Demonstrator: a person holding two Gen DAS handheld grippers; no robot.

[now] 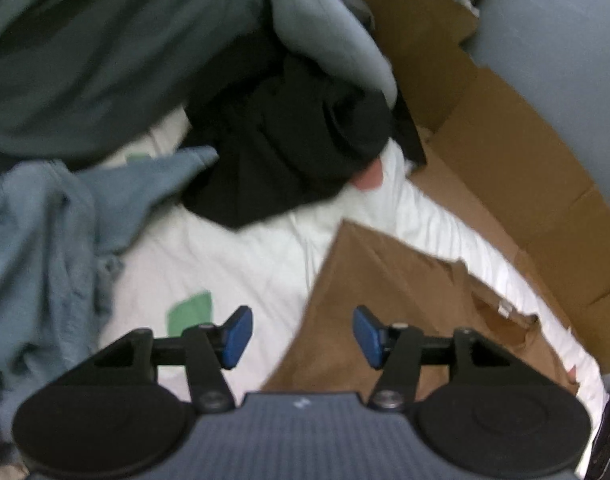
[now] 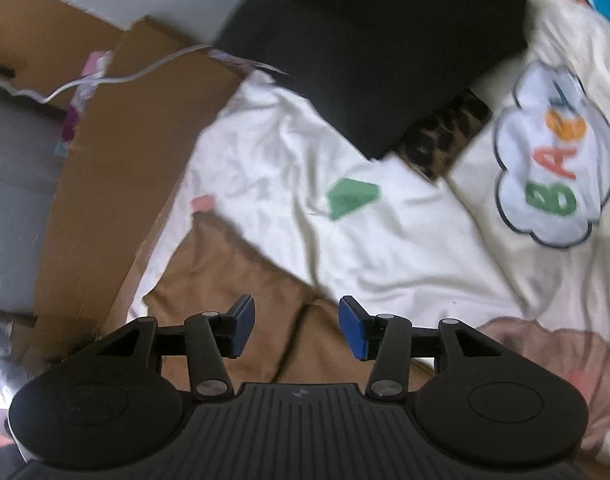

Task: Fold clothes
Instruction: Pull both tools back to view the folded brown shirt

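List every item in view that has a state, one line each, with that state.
left gripper: open, nothing between the pads.
right gripper: open, nothing between the pads.
brown garment: lying flat on the sheet, not gripped.
black garment: crumpled in a heap.
blue towel: bunched up, unfolded.
black folded cloth: folded, resting on a leopard-print piece.
cardboard box: flaps open.
white sheet: spread out, wrinkled.

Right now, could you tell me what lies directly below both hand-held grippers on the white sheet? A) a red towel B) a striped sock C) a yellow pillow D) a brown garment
D: a brown garment lies flat on the white sheet, under both open hand-held grippers.
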